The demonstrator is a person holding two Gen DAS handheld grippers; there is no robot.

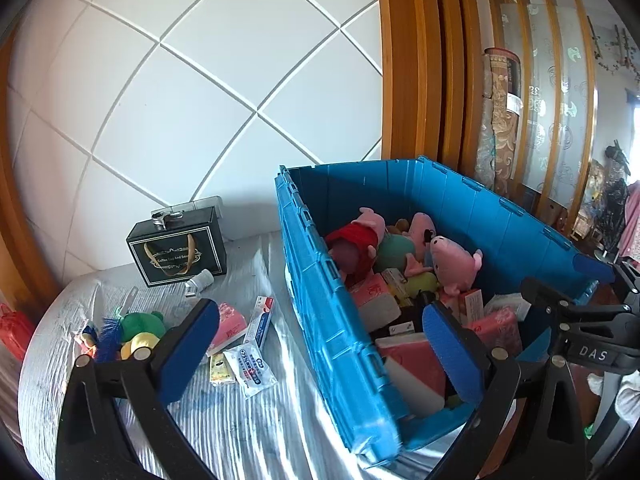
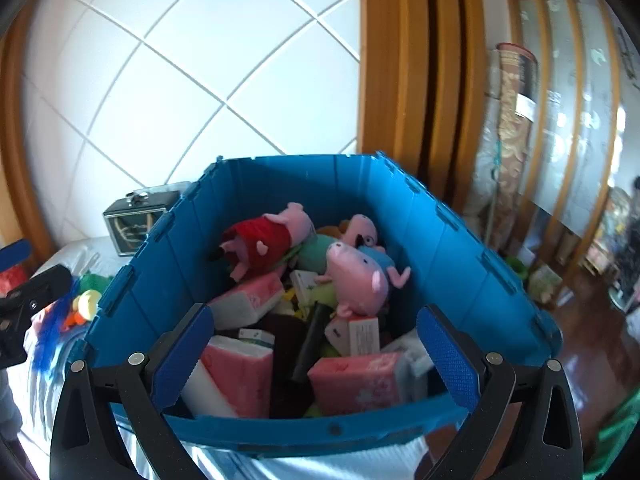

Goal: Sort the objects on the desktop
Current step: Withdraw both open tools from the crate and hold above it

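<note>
Desktop objects remain split between table and bin. Nearest, the left gripper stands spread wide and empty, straddling the blue crate's near wall; the right gripper hangs likewise spread and empty over the crate's near rim. Loose items lie lower left in the left wrist view: a wipes packet, a pink tissue pack, a green plush toy. Beyond them stands a black gift box against the white tiled wall. Recommended: swing the left gripper leftward, clear of the crate edge, then descend on one packet squarely. Open cloth between packets and crate allows approach.
</note>
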